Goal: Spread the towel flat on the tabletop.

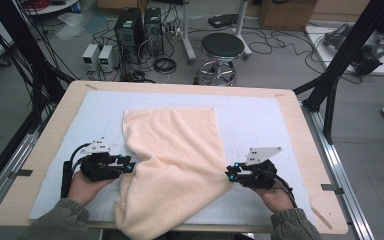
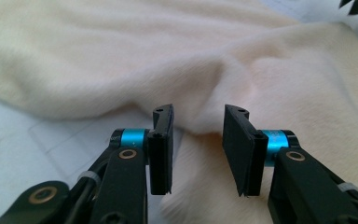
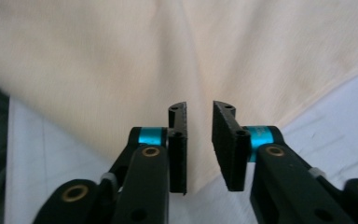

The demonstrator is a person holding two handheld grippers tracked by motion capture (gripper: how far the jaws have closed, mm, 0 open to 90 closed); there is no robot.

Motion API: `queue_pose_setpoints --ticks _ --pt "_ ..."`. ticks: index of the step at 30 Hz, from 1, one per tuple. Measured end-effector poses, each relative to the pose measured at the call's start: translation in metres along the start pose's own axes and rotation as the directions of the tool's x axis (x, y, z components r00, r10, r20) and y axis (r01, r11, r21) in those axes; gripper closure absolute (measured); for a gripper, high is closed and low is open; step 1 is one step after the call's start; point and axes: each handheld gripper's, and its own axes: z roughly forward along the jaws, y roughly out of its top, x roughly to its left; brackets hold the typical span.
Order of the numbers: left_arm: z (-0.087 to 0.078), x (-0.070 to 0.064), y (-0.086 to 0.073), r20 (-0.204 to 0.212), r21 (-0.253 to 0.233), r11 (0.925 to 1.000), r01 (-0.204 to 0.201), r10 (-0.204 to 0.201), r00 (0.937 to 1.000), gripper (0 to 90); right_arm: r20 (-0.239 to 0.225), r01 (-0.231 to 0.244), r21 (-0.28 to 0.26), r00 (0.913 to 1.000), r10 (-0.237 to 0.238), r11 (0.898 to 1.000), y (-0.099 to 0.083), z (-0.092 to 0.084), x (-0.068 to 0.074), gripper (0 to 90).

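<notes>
Cream towel between two parted grippers, on the pale mat.
The left gripper is released, towel edge just past its fingertips; the right gripper is likewise unclenched, its jaws straddling a towel corner without pressing it.

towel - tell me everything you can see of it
The towel is pale cream and fluffy, like terry cloth. Its far part lies flat and square-edged on the light blue mat; its near part is pulled into a narrower, wrinkled fold that droops over the table's near edge. The left gripper sits at its left edge and the right gripper at its right edge. In both gripper views the jaws stand apart with a gap, not pinching the cloth.
</notes>
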Motion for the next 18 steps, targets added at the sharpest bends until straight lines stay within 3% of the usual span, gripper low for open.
queue_pose_setpoints --ticks 4,6,8,11,14,16,18 --pt "0.012 0.004 -0.004 -0.009 0.037 0.9993 -0.005 0.006 0.9999 66.2 0.041 -0.001 -0.065 0.9992 0.004 0.998 0.011 0.0 -0.006 70.6" --pt "0.02 0.004 -0.001 -0.011 0.044 0.9989 -0.015 0.015 0.9998 64.9 0.047 -0.001 -0.072 0.9989 0.004 0.997 0.015 0.004 -0.01 70.5" --pt "0.029 0.002 0.004 0.009 0.021 0.9996 -0.017 0.017 0.9998 63.9 0.035 -0.007 -0.054 0.9994 0.009 0.998 0.017 0.016 -0.015 69.4" --pt "0.041 -0.003 0.01 0.057 0.037 0.9984 -0.042 0.04 0.9976 59.2 0.008 -0.015 0.012 0.9999 0.015 1.0 0.017 0.041 -0.019 66.9" --pt "0.051 -0.008 0.011 0.042 0.073 0.995 -0.068 0.066 0.997 56.0 -0.007 -0.003 0.088 1.0 0.003 0.996 0.015 0.064 -0.022 65.9" --pt "0.056 -0.01 0.011 0.038 0.096 0.9924 -0.077 0.074 0.9966 60.6 -0.015 -0.005 0.107 0.9999 0.007 0.994 0.014 0.073 -0.024 66.2" --pt "0.06 -0.011 0.01 0.013 0.114 0.9894 -0.091 0.09 0.9959 71.8 -0.021 -0.027 0.092 0.9994 0.029 0.995 0.013 0.074 -0.027 67.0"
